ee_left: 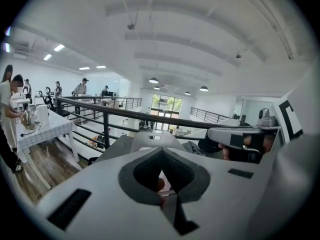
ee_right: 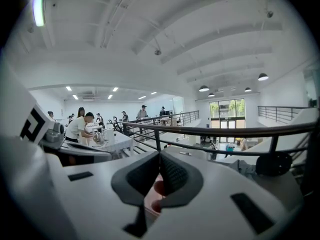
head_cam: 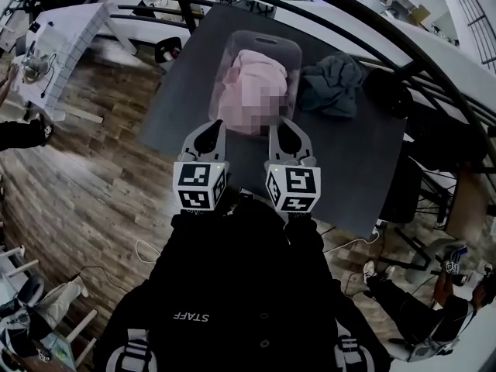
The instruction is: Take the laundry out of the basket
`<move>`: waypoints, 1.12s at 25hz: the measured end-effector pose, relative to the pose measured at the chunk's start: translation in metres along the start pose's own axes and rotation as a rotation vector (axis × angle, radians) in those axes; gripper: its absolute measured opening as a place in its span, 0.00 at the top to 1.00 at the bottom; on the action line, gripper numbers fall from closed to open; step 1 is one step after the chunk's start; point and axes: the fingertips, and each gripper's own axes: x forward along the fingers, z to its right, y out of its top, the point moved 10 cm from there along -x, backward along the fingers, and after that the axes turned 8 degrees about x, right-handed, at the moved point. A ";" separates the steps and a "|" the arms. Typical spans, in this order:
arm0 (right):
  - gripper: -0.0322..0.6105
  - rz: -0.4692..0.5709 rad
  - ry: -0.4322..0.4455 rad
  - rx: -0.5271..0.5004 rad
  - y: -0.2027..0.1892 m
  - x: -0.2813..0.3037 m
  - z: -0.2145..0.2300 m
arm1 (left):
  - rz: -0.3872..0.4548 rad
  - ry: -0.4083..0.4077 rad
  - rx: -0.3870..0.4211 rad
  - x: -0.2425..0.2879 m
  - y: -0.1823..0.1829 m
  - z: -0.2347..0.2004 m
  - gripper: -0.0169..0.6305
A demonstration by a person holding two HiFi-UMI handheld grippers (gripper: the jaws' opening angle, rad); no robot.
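Note:
A clear plastic basket [head_cam: 225, 53] stands on the dark grey table [head_cam: 174, 115], with pink laundry [head_cam: 256, 76] heaped inside it. A grey-blue garment [head_cam: 333, 84] lies crumpled on the table to the right of the basket. My left gripper [head_cam: 220, 124] and right gripper [head_cam: 276, 122] hover side by side over the basket's near rim, both shut and empty. In the left gripper view the jaws [ee_left: 161, 151] meet in front of the basket [ee_left: 152, 139]. The right gripper's jaws [ee_right: 159, 156] are closed too, with pink cloth [ee_right: 155, 194] showing below them.
A black railing [head_cam: 372, 37] curves round the table's far and right sides. A black object [head_cam: 387, 91] sits at the table's right end. A white table [head_cam: 70, 29] stands on the wooden floor at left. A person [head_cam: 434, 301] sits at lower right.

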 end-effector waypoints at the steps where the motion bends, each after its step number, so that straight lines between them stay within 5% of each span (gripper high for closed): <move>1: 0.93 -0.004 0.000 -0.001 -0.001 0.004 0.000 | -0.010 -0.004 0.000 0.004 -0.001 -0.003 0.97; 16: 0.91 -0.193 -0.021 0.066 -0.031 0.107 0.014 | -0.130 -0.030 -0.051 0.087 -0.017 -0.052 0.97; 20: 0.73 -0.242 -0.015 0.088 -0.038 0.131 0.022 | -0.166 -0.037 -0.063 0.109 -0.019 -0.056 0.97; 28: 0.65 -0.311 0.007 0.111 -0.047 0.177 0.030 | -0.229 -0.046 -0.075 0.149 -0.023 -0.076 0.97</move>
